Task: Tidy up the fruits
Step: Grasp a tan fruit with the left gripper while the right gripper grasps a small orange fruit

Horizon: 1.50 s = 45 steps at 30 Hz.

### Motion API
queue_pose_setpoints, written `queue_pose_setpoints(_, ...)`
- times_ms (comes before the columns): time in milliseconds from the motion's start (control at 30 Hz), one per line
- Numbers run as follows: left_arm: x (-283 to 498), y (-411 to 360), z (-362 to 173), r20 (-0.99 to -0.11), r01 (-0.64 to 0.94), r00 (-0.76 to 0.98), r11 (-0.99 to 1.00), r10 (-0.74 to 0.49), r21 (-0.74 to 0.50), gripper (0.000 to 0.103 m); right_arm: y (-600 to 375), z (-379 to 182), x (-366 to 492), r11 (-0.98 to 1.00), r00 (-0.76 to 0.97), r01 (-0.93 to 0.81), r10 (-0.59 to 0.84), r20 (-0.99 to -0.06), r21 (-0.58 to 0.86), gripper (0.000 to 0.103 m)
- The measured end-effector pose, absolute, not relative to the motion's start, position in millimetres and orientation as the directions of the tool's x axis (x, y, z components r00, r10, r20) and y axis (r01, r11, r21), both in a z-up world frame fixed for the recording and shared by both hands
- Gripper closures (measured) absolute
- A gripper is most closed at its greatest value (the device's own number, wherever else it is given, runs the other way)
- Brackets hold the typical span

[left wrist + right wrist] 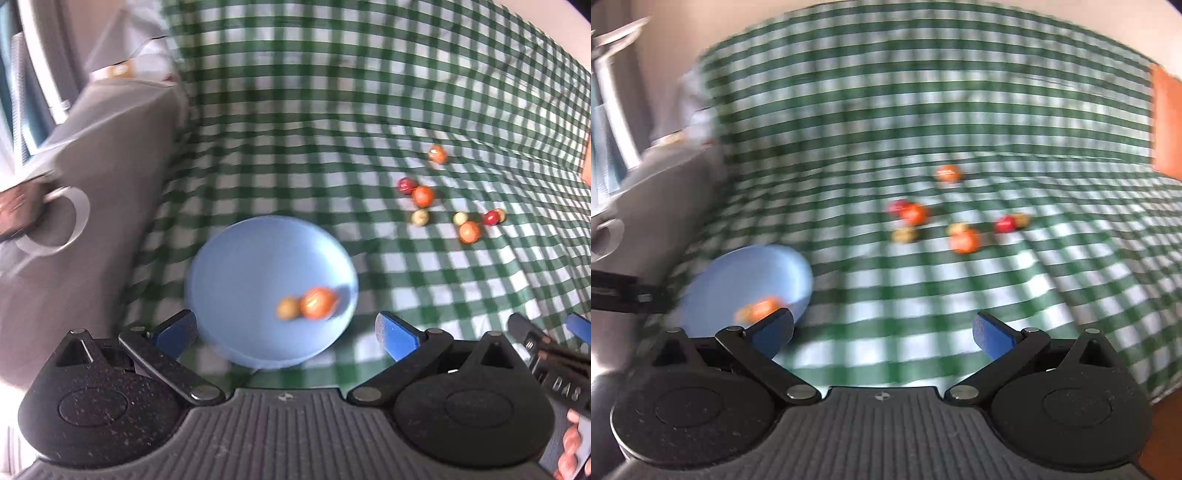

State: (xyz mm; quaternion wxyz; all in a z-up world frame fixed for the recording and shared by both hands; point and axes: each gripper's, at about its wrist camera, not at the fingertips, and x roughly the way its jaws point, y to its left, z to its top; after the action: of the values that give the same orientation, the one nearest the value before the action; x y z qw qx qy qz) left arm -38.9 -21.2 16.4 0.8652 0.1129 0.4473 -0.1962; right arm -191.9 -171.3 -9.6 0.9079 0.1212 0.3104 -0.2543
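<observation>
A light blue plate (240, 266) lies on the green checked cloth and holds an orange fruit (317, 303) and a smaller yellow-brown fruit (287, 308). Several small orange, red and pale fruits lie loose on the cloth to the right, among them an orange one (469, 232) and a red one (405, 185). My left gripper (286, 332) is open and empty just in front of the plate. My right gripper (882, 332) is open and empty, with the plate (738, 273) at its left and the loose fruits (964, 240) ahead. Both views are blurred.
A grey box or appliance (85, 206) stands along the left side of the table. The right gripper's body (546, 354) shows at the left view's lower right. An orange object (1167, 122) sits at the far right edge. The cloth (923, 110) is wrinkled.
</observation>
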Motion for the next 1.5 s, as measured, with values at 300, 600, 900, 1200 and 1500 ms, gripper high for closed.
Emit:
queue_pose_setpoints(300,21,-162,-43,-0.835,0.544,0.456,0.839,-0.308,-0.013,0.000,-332,-48,-160,0.672,0.546,0.740,-0.587,-0.598,0.017,0.001)
queue_pose_setpoints(600,77,-256,-124,-0.886,0.589,0.386,0.808,-0.258,0.021,0.000,-461,-123,-90,0.658,0.462,0.749,-0.596,-0.657,-0.071,0.001)
queue_pose_setpoints(900,104,-274,-148,-0.896,0.604,0.339,0.797,-0.288,-0.027,0.000,-477,-155,-48,0.752,0.561,0.657,-0.532,-0.634,-0.051,0.001)
queue_pose_setpoints(1200,95,-277,-128,-0.861,0.673,0.355,0.739,-0.364,-0.035,0.077,-468,-152,-40,0.784,0.602,0.616,-0.528,-0.599,-0.072,0.076)
queue_pose_setpoints(1500,62,-233,-83,-0.847,0.660,0.366,0.749,-0.385,-0.056,0.077,-440,-104,-83,0.746,0.606,0.666,-0.531,-0.592,0.014,0.077)
